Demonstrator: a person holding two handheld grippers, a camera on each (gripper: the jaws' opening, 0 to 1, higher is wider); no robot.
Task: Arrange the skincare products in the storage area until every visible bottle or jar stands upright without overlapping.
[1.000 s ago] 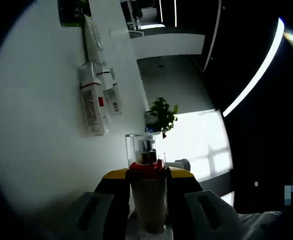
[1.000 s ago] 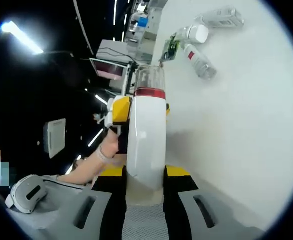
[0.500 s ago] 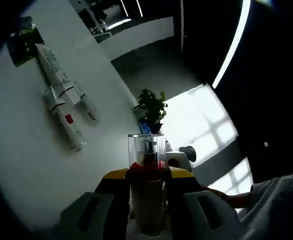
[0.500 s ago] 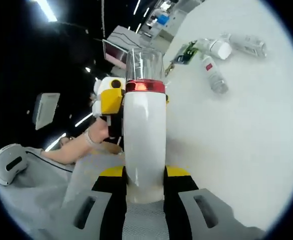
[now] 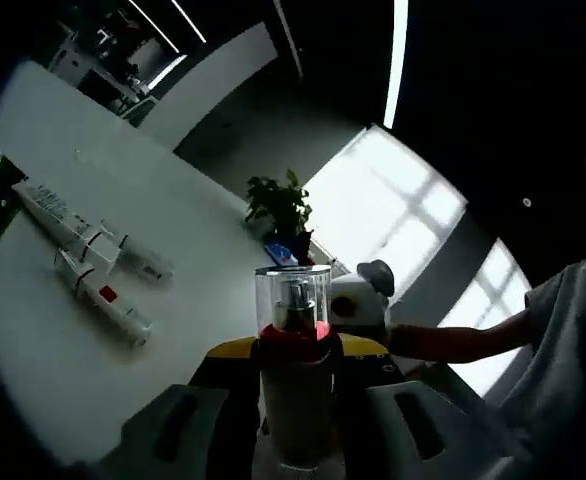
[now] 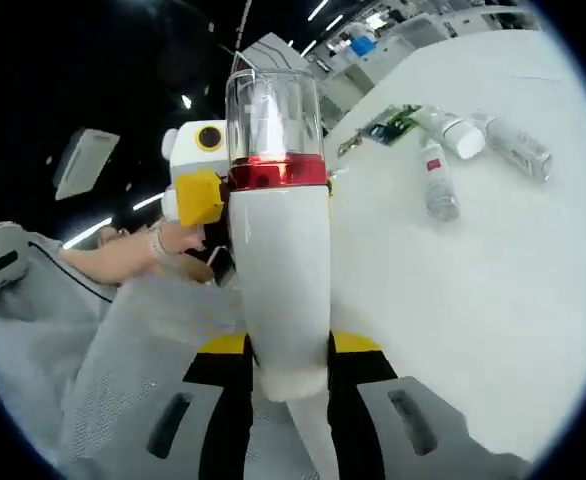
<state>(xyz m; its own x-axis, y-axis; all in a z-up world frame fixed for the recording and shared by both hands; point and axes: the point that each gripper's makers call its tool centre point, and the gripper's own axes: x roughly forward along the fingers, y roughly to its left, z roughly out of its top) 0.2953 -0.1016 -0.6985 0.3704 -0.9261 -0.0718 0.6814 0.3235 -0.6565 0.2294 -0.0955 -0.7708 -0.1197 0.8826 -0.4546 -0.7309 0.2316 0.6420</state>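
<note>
Pump bottle (image 6: 278, 270), white, red collar, clear cap: pinched at once by left gripper (image 5: 295, 400) and right gripper (image 6: 278, 385), above table (image 6: 493, 300); tubes (image 5: 93, 265) lying flat there

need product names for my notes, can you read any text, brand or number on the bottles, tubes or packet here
No text can be read.
White pump bottle, clear cap, red band: no print shows in either view.
Lying tubes: red marks and grey print, too small and blurred.
Lying bottle: red patch on its label, words blurred.
Green packet: pattern but no legible letters.
</note>
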